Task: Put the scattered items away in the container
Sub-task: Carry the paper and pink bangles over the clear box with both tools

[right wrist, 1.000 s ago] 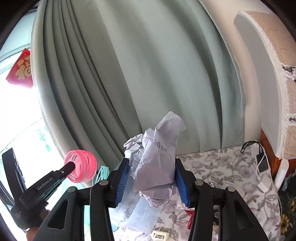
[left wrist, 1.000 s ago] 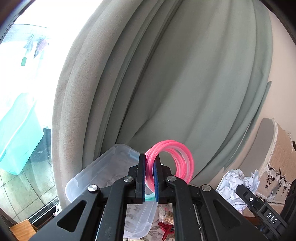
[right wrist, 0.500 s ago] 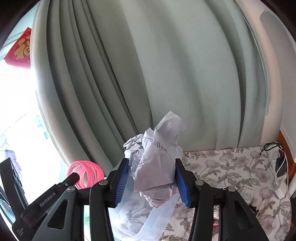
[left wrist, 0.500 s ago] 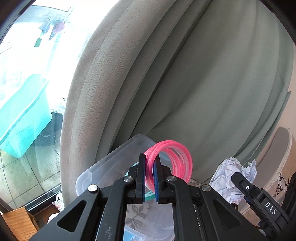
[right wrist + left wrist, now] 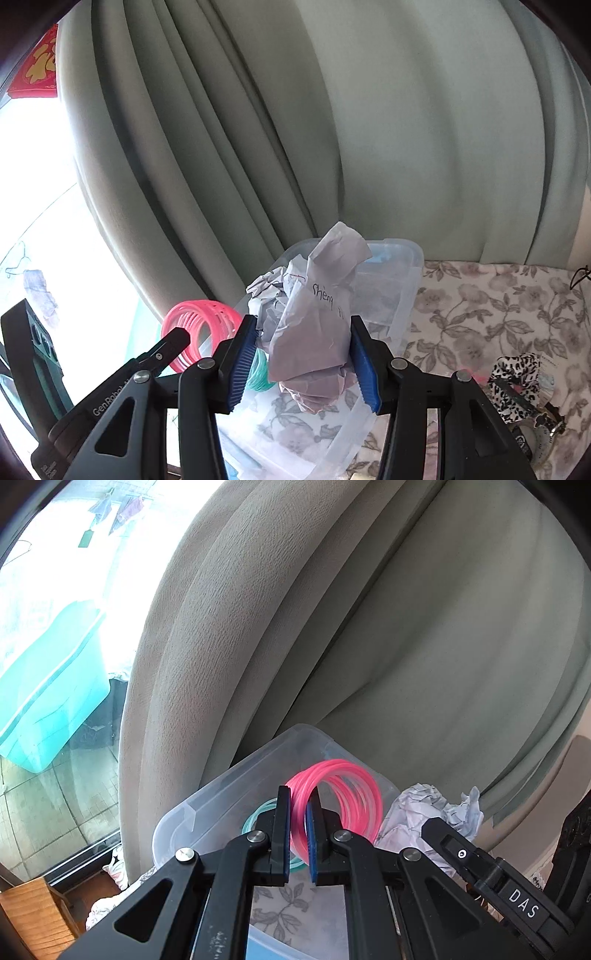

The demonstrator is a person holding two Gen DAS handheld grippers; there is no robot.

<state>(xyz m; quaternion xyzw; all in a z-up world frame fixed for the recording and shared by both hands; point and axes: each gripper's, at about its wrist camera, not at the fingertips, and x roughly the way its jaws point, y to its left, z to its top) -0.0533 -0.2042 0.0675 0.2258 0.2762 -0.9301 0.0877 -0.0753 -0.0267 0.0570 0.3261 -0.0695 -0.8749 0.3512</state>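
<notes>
My left gripper (image 5: 298, 805) is shut on a coil of pink plastic rings (image 5: 347, 794) and holds it above the clear plastic container (image 5: 221, 794). The rings also show in the right wrist view (image 5: 195, 328). My right gripper (image 5: 301, 332) is shut on a crumpled ball of white paper (image 5: 314, 317) over the same container (image 5: 399, 288). The paper also shows in the left wrist view (image 5: 424, 808). A teal ring (image 5: 260, 373) lies inside the container.
Grey-green curtains (image 5: 332, 129) hang right behind the container. The floral tablecloth (image 5: 498, 306) stretches to the right, with a leopard-print item (image 5: 517, 380) on it. A window (image 5: 55, 627) lies to the left, with a wooden ledge (image 5: 33, 912) below.
Both grippers have moved left toward the container with their loads. The container now sits under and ahead of both. Grips have not changed.
</notes>
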